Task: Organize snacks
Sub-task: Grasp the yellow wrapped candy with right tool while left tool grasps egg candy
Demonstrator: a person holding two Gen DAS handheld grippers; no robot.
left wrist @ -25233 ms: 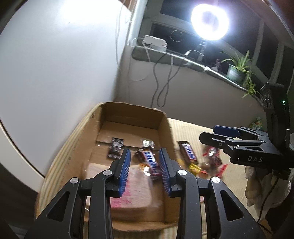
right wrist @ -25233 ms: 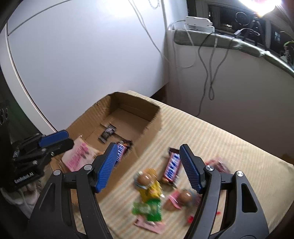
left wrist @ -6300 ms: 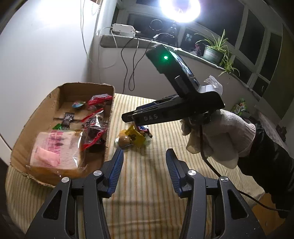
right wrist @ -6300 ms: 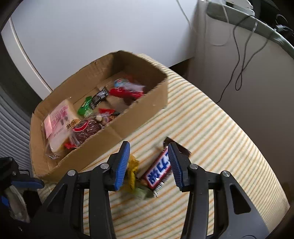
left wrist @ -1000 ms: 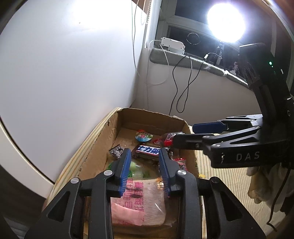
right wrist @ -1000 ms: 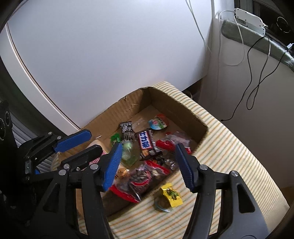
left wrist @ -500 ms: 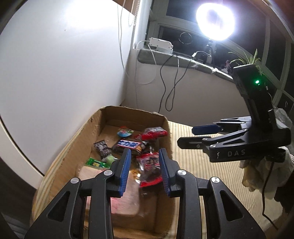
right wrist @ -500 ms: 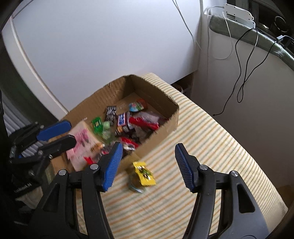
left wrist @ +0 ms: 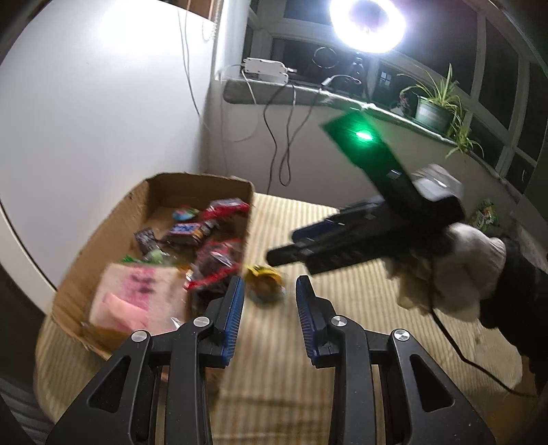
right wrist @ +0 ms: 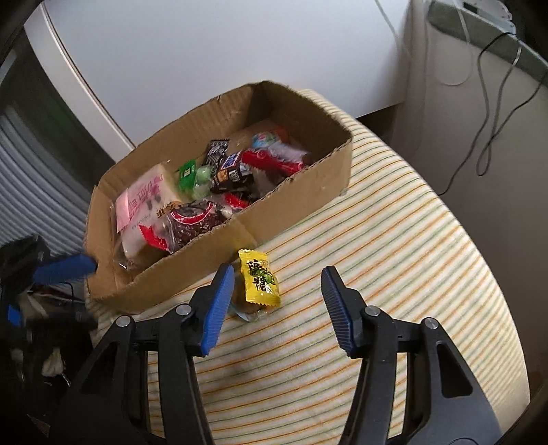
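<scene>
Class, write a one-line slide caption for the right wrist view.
Open right hand-held gripper above a yellow candy packet lying beside the snack-filled cardboard box on a striped cloth.

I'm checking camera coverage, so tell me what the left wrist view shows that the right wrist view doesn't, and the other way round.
Only the left wrist view shows the ring light, the potted plant on the sill, and the gloved hand holding the right claw. Only the right wrist view shows the printing on the yellow candy wrapper and the ribbed grey surface at far left. Both show the cardboard box of snacks and the striped cloth.
</scene>
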